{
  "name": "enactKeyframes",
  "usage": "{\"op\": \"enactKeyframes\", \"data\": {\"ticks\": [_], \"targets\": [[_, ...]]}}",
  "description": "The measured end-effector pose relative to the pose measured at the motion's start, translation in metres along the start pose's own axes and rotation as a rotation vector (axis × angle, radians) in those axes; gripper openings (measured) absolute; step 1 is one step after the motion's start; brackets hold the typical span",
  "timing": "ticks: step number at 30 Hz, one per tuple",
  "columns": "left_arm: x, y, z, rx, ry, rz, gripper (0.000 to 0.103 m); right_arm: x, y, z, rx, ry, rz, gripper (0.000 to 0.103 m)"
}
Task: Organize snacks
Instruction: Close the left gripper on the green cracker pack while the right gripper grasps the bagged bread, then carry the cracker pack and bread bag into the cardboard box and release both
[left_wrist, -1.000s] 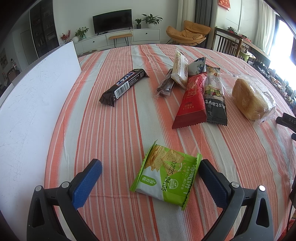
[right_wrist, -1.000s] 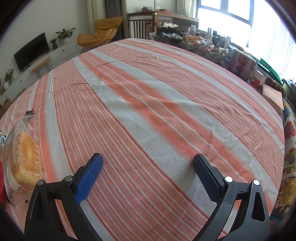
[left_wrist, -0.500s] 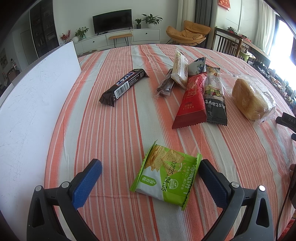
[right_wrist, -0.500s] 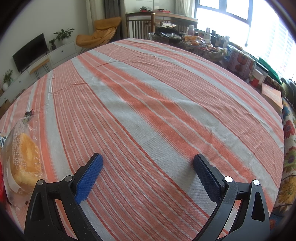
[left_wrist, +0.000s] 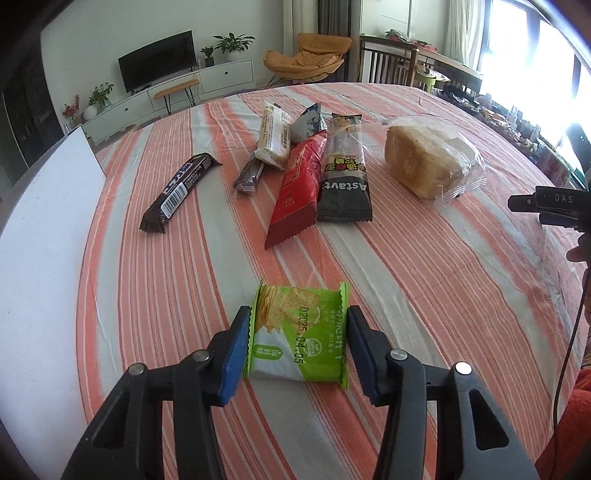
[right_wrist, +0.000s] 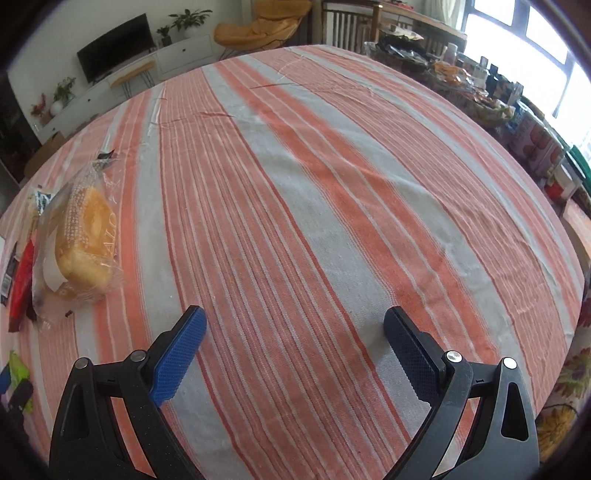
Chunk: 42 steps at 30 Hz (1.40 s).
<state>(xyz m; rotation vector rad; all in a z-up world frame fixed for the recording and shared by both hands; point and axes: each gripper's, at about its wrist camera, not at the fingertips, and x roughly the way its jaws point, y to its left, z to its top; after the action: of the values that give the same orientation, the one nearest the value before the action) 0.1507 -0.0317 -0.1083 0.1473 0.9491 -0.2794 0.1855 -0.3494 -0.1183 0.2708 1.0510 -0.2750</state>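
Observation:
A green cracker packet (left_wrist: 295, 350) sits between the blue pads of my left gripper (left_wrist: 297, 317), just above the striped tablecloth (left_wrist: 406, 295). The jaws are closing and both pads press on the packet's side seams. Beyond it lie a dark chocolate bar (left_wrist: 181, 192), a red packet (left_wrist: 295, 192), a black packet (left_wrist: 345, 173), a cream wafer packet (left_wrist: 275, 134) and bagged bread (left_wrist: 421, 162). My right gripper (right_wrist: 293, 317) hangs open over bare cloth, with nothing between its fingers; the bread (right_wrist: 85, 236) lies to its left.
A white board (left_wrist: 37, 240) covers the table's left side. A black part of the other hand-held device (left_wrist: 546, 206) and a hand (left_wrist: 580, 254) show at the right edge. Boxes and clutter (right_wrist: 535, 144) crowd beyond the table's far right rim.
The left jaws have come in from wide open onto the green packet, which now sits square between the pads. The left view has tilted. The right gripper has rolled slightly and stays open.

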Motion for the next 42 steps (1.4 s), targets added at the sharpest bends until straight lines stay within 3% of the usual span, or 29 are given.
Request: {"op": "enactKeyframes", "data": {"ticks": [2,5,9,12,13,14,15,18,22,26,29,33,36,38,42], "targets": [[-0.005,0.002,-0.005,-0.043,-0.003,-0.003,0.050,-0.017,0.005,0.001,0.037,-0.006,0.168,0.096],[-0.013,0.006,-0.012,-0.104,-0.006,-0.041,0.050,-0.042,0.052,0.007,-0.076,-0.039,0.270,0.097],[-0.030,0.006,-0.023,-0.140,-0.026,-0.063,0.050,-0.033,0.127,0.027,-0.257,-0.021,0.204,0.097],[-0.045,0.007,-0.032,-0.164,-0.040,-0.084,0.050,0.004,0.151,0.037,-0.280,0.081,0.128,0.096],[-0.051,0.008,-0.034,-0.173,-0.043,-0.092,0.050,0.012,0.151,0.035,-0.283,0.103,0.116,0.094],[-0.057,0.010,-0.036,-0.180,-0.049,-0.102,0.050,0.013,0.150,0.032,-0.275,0.100,0.116,0.081],[-0.063,0.012,-0.038,-0.187,-0.058,-0.113,0.050,0.009,0.146,0.029,-0.250,0.081,0.141,0.075],[-0.079,0.018,-0.043,-0.214,-0.073,-0.149,0.050,-0.015,0.125,0.015,-0.144,0.060,0.238,0.074],[-0.103,0.023,-0.047,-0.276,-0.089,-0.256,0.050,-0.059,0.091,-0.014,-0.039,0.003,0.369,0.074],[-0.144,0.032,-0.045,-0.319,-0.140,-0.361,0.050,-0.088,0.087,-0.038,-0.057,0.004,0.394,0.074],[-0.186,0.057,-0.043,-0.354,-0.219,-0.383,0.050,-0.117,0.113,-0.045,-0.102,-0.001,0.474,0.074],[-0.235,0.116,-0.047,-0.411,-0.312,-0.265,0.050,-0.172,0.189,-0.055,-0.239,-0.029,0.642,0.074],[-0.260,0.167,-0.062,-0.453,-0.340,-0.055,0.050,-0.211,0.255,-0.071,-0.341,-0.036,0.789,0.074],[-0.267,0.198,-0.076,-0.482,-0.334,0.093,0.050,-0.228,0.297,-0.083,-0.410,-0.023,0.860,0.074],[-0.255,0.251,-0.106,-0.575,-0.259,0.298,0.053,-0.240,0.375,-0.106,-0.540,-0.030,0.917,0.077]]}}
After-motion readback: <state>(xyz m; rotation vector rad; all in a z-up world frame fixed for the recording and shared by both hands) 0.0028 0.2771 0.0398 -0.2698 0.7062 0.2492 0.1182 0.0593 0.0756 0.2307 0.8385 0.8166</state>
